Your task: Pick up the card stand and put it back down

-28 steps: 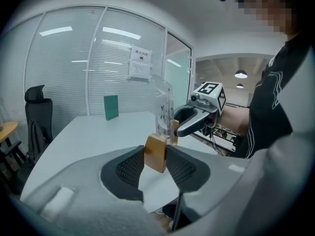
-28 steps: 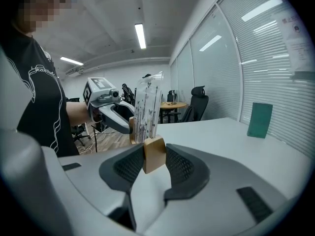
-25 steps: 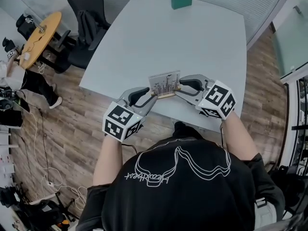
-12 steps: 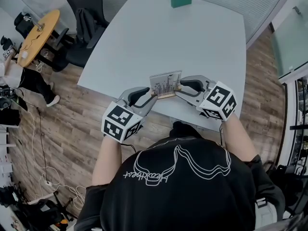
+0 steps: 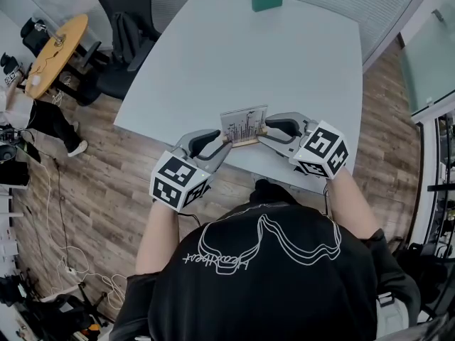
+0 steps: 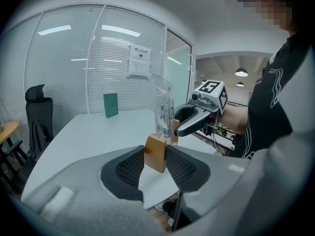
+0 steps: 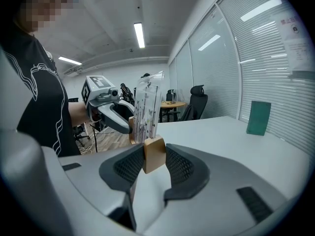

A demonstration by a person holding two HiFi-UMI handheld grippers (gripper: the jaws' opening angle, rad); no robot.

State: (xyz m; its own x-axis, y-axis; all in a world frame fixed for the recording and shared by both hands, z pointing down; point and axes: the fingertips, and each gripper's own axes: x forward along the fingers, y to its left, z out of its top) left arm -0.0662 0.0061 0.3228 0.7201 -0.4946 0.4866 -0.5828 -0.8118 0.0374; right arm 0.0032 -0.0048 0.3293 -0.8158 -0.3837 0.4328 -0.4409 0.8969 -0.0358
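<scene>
at left, our left claw (image 5: 222,143) is closed on one end of the wooden base (image 6: 156,154) of the card stand (image 5: 244,125), pads pressing both its faces. the card stand, a clear upright holder with a printed card, is in the middle, at the near edge of the pale table (image 5: 284,62); we cannot tell whether it rests there or hangs just above. at right, our right claw (image 5: 262,131) clamps the other end. we judge the grasp made and a lift next: both hands rising together, level, so nothing tips.
</scene>
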